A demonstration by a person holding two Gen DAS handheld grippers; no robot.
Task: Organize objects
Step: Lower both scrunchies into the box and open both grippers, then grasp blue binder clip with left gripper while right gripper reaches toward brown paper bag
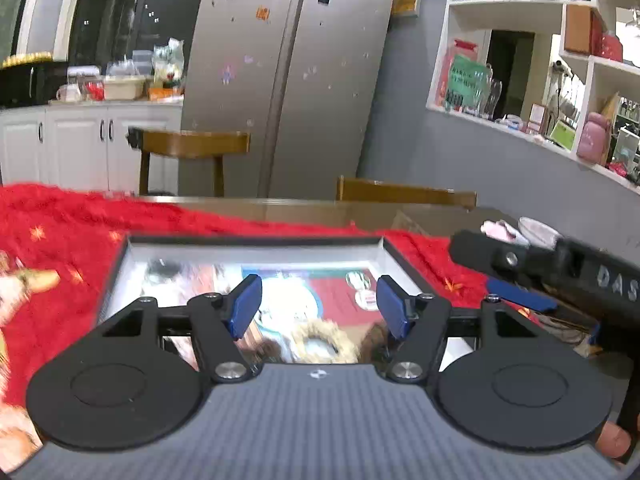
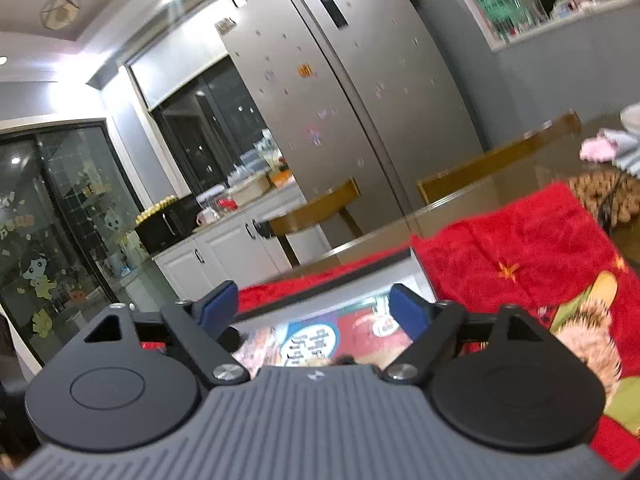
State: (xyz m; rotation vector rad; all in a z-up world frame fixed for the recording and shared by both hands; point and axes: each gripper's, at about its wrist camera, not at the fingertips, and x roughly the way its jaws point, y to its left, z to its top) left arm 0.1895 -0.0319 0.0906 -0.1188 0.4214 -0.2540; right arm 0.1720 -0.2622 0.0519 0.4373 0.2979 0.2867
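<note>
Left gripper (image 1: 318,306): jaws well apart, blue pads clear of everything, nothing between them; poised above the picture frame's near half.
Right gripper (image 2: 316,308): jaws spread wide, empty; poised above a corner region of the same frame, pointing a little below level. Also visible at the right edge of the left wrist view (image 1: 540,272), just beside the frame.
Picture frame (image 1: 256,264): black-edged, white inner border, colourful print inside — lying flat on the red blanket (image 1: 56,240), face up, touched by neither gripper. Seen again in the right wrist view (image 2: 320,328) under the jaws.
Blanket: red, fluffy, patterned, spread over the table (image 1: 304,210), reaching the far edge.
Other things: pink-and-white items (image 1: 520,230) at the table's far right; a brown speckled thing (image 2: 604,196) beyond the blanket, too blurred to name.
Step in hand: judged as a release — frame set down, both grippers free above it.
Next move: likely a reach for another item; calls for clearing the frame without nudging it, then lining open jaws on whatever is next.
Risk: a fingertip catching the frame's raised edge and sliding it on the soft pile.
</note>
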